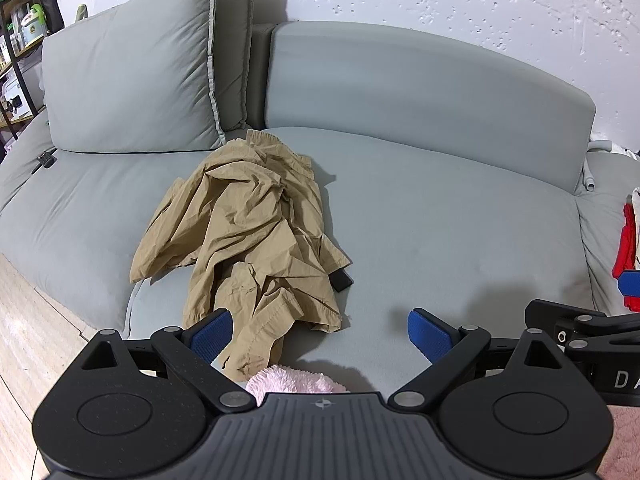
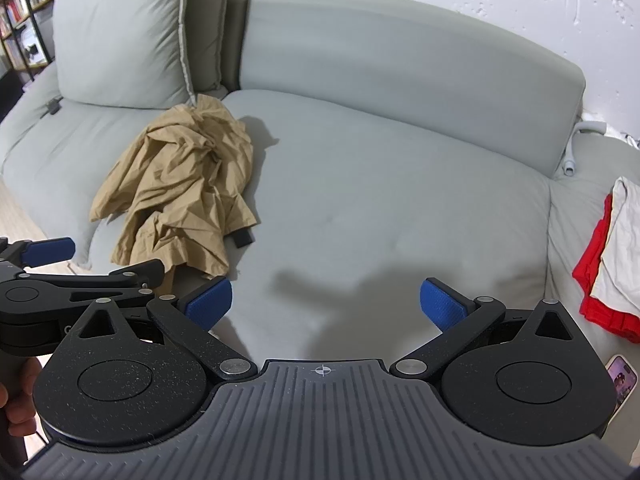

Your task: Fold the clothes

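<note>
- Tan garment (image 1: 248, 240) lies crumpled on the grey sofa seat (image 1: 440, 220), centre-left of the left wrist view; in the right wrist view it sits at left of centre, well off that gripper's line.
- Its long axis runs from the back cushion (image 1: 128, 76) at upper left down toward the lower middle of the frame — the near hem falls just in front of our left gripper (image 1: 320, 334), beside its left blue pad.
- Left gripper: jaws spread wide, nothing between the pads. The near hem overlaps the left pad in view; we cannot tell whether it touches.
- Right gripper (image 2: 326, 304): also spread wide and empty, over bare seat, with the garment up and to the left of it.
- We judge the left gripper the nearer one; the first pinch likely falls to it at the near hem, the right crossing leftward after.
- Small black object (image 1: 341, 280) peeks from under the cloth's right edge — may be a tag or something loose; unclear.
- Red and white clothes (image 2: 604, 260) lie at the right edge of the frame.
- Pink fluffy fabric (image 1: 294, 378) shows at bottom centre, just behind the left gripper.
- No fold started yet; the garment needs spreading flat first.
</note>
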`<state>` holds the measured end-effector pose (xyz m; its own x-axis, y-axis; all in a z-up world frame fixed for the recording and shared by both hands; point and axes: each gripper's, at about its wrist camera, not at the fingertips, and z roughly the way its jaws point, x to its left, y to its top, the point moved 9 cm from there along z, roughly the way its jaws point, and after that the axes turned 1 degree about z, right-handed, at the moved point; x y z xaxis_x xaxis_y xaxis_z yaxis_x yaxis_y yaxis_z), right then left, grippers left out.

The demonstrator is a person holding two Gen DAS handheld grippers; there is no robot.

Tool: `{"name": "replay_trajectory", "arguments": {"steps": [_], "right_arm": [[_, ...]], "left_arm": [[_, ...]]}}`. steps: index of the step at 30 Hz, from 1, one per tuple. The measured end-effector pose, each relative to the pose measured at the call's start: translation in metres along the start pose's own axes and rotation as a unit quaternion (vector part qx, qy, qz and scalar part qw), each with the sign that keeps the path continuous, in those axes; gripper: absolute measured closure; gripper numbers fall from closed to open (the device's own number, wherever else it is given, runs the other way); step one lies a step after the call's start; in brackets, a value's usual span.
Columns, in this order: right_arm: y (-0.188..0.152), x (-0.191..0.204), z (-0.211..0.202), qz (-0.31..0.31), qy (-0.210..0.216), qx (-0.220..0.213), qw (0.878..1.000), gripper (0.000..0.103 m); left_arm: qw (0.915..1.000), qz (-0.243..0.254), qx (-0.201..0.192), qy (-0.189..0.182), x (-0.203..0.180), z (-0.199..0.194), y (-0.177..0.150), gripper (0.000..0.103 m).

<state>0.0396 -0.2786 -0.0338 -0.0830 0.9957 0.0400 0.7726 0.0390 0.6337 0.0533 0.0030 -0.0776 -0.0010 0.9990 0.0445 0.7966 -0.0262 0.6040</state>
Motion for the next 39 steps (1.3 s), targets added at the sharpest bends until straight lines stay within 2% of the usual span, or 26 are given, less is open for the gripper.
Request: {"name": "replay_trajectory", "arguments": {"steps": [14,22,25,28,34,38,39], "right_arm": [[0.003,0.01,0.014,-0.013,-0.005,0.009,1.0,0.0],[0.007,0.024,0.03,-0.029,-0.003,0.006,1.0,0.0],[0.011,0.04,0.042,-0.045,0.013,-0.004,0.999,0.0],[0.015,0.052,0.053,-0.059,0.03,-0.014,0.998,0.0],[0.029,0.076,0.085,-0.062,0.055,-0.015,0.996,0.001],[0.035,0.086,0.112,-0.046,0.08,0.002,0.996,0.001],[0.036,0.09,0.12,-0.038,0.091,0.009,0.995,0.001]], "left_arm": [[0.9999,-0.003,0.01,0.004,0.007,0.01,-0.005,0.007],[0.9995,-0.028,0.013,0.01,0.031,0.029,-0.007,0.004],[0.9995,-0.019,-0.006,0.023,0.04,0.035,-0.006,0.003],[0.9991,-0.01,-0.008,0.04,0.051,0.046,-0.006,0.003],[0.9979,-0.047,0.025,0.036,0.073,0.074,-0.006,0.005],[0.9974,-0.054,0.025,0.041,0.091,0.092,-0.009,0.011],[0.997,-0.056,0.026,0.046,0.098,0.098,-0.01,0.016]]}}
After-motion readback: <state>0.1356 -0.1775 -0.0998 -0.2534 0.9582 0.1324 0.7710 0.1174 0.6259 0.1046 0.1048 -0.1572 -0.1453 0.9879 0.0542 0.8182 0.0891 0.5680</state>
